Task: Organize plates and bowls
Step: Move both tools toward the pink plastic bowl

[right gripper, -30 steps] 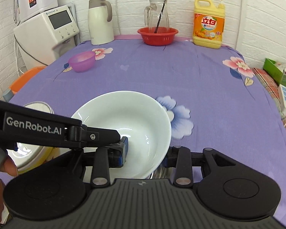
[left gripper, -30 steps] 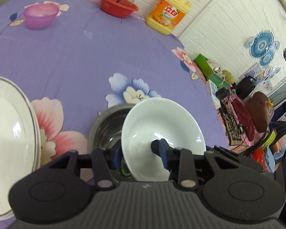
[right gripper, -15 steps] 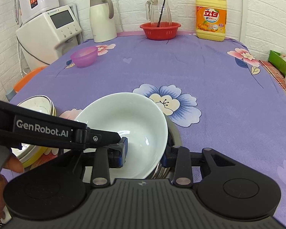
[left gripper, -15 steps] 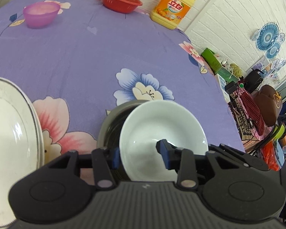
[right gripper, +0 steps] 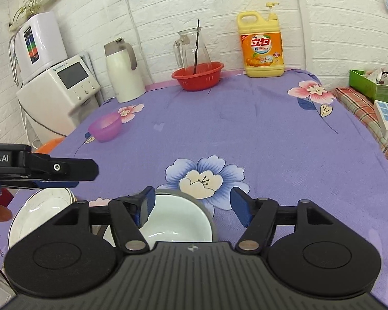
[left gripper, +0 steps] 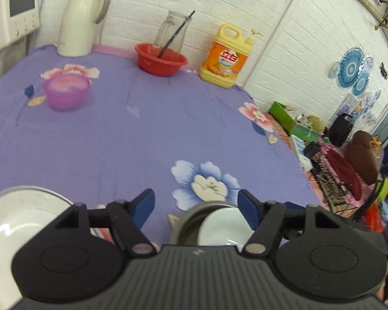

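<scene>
The white round bowl (right gripper: 174, 222) sits inside a grey metal bowl (right gripper: 207, 208) near the front edge of the table (right gripper: 258, 129), just in front of a big blue flower printed on the purple cloth. From the left wrist view, the same white round bowl (left gripper: 223, 228) and grey metal bowl (left gripper: 187, 219) show low between the fingers. A white plate with a thin dark rim (right gripper: 40, 213) lies close by on the left side, also near the front edge. It looks like more than one plate is stacked there, but I cannot tell how many.

The right tool (right gripper: 191, 205) hangs over the bowls. Its two blue fingertips are spread wide apart and hold nothing. One fingertip is over the left rim of the white bowl, and I cannot tell if it touches. The left tool (left gripper: 196, 201) has its fingers spread wide too, and nothing is in it. In the right wrist view, the left tool (right gripper: 72, 174) reaches in from the left, above the plate.

Farther back, near the left edge of the table, is a small purple plastic bowl (right gripper: 105, 127). Along the back edge stand a white jug with a grey handle (right gripper: 123, 71), a red plastic basket (right gripper: 198, 75) with a clear glass pitcher (right gripper: 192, 50) behind it, and a yellow soap bottle with an orange label (right gripper: 262, 44).
</scene>
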{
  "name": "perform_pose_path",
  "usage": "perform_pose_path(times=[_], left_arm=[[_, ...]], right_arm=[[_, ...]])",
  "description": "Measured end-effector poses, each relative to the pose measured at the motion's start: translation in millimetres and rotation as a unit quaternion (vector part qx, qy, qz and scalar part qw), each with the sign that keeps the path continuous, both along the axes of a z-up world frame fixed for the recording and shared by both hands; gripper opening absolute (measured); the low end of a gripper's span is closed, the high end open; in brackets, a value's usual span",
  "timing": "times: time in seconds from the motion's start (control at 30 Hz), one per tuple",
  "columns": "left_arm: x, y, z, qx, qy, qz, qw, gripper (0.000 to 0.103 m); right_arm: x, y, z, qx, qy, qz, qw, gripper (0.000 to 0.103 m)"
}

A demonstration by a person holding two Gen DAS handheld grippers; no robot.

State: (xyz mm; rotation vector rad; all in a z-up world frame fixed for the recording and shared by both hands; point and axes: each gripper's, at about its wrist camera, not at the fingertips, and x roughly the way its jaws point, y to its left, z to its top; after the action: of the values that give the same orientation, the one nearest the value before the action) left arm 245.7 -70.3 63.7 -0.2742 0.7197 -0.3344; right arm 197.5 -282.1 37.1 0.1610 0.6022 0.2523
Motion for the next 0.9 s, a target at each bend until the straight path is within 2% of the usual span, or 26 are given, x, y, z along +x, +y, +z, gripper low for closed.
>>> perform_pose_path(times=[0.37, 0.6, 0.7, 0.83, 0.9], left_arm=[[34, 59, -1, 0.025, -0.008, 0.046, 0.9986, 0.071], [72, 111, -2, 0.051, -0.021, 0.085, 0.9949, 0.071], [95, 134, -8, 0.071, -0.018, 0.100, 0.9923, 0.071], [128, 170, -16, 0.055, -0.003, 0.122, 0.9910, 0.071], [145, 188, -20, 0.030, 0.006, 0.130, 0.9910, 0.071]], right_arm=[[40, 38, 6, -0.019, 0.015, 0.040, 0.999, 0.103], [95, 88, 13, -0.050, 0.025, 0.077, 0.995, 0.103], [122, 110, 16, -0.042, 0.031, 0.092, 0.994, 0.103], [159, 138, 18, -0.028, 0.041, 0.105, 0.993, 0.103], [177, 157, 17, -0.030, 0.043, 0.113, 0.992, 0.103]])
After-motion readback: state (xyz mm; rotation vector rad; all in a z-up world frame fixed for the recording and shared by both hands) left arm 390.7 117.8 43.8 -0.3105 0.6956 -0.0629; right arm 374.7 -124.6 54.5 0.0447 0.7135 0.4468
